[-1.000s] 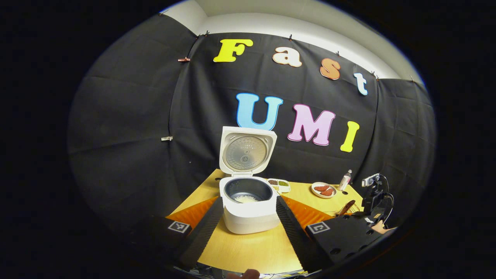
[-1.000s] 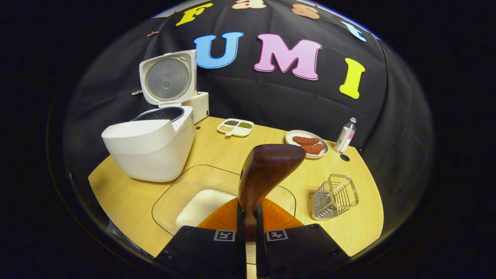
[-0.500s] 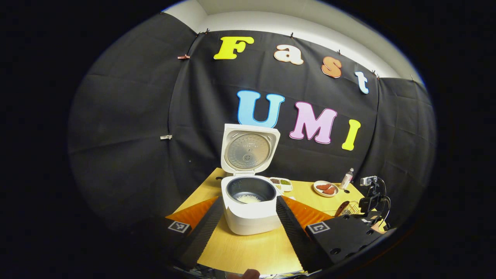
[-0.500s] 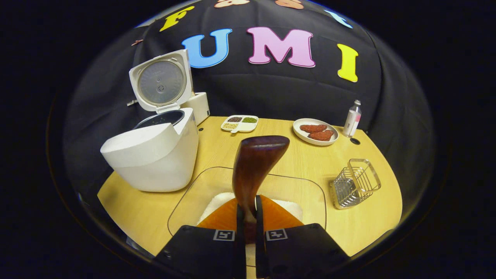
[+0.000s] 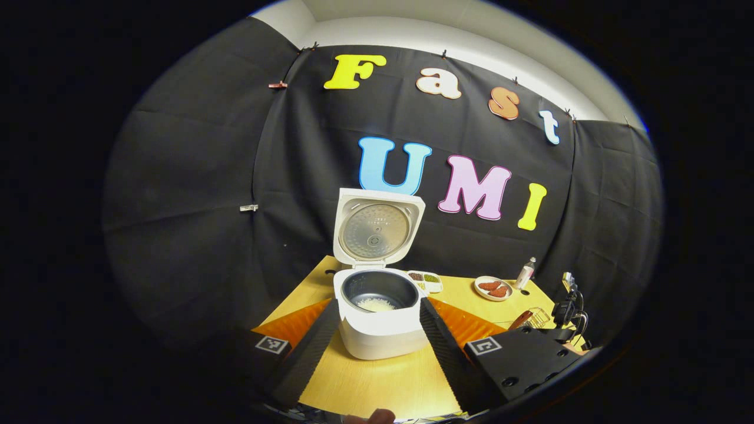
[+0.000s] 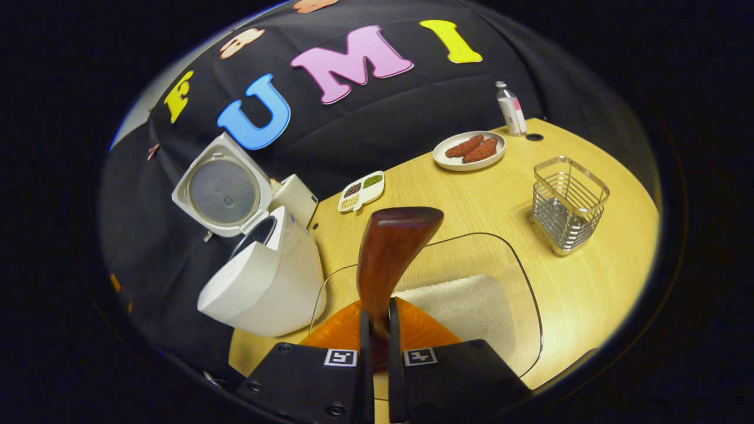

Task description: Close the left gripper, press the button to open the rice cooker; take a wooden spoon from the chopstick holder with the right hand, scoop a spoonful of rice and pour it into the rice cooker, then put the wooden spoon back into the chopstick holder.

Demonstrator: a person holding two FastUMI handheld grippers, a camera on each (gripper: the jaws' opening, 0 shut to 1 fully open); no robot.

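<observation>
Holding the wooden spoon [image 6: 392,259] by its handle in the right gripper [image 6: 377,330], both fingers pressing on it, the dark bowl rising straight ahead of the jaws and carrying no rice that can be seen. Lying just beyond and below those jaws — a clear glass dish [image 6: 524,294] with a bed of white rice [image 6: 465,306] in it. Standing ahead and to the left of the jaws, the white rice cooker [image 6: 265,282] with its lid [image 6: 221,191] swung up. Sitting ahead and to the right, well apart, an empty wire chopstick holder [image 6: 568,203]. Farther off, a divided dish of beans and grains [image 6: 361,191], a plate [image 6: 468,164] with reddish pieces on it, and a small bottle [image 6: 511,109].

Hanging with jaws wide apart, the left gripper [image 5: 377,335], gripping nothing — the rice cooker [image 5: 380,330] framed between its fingers, a little rice [image 5: 376,304] lying in the dark inner pot [image 5: 380,285]. Showing to the right of these jaws, the wooden spoon [image 5: 520,320] beside the chopstick holder [image 5: 539,318].
</observation>
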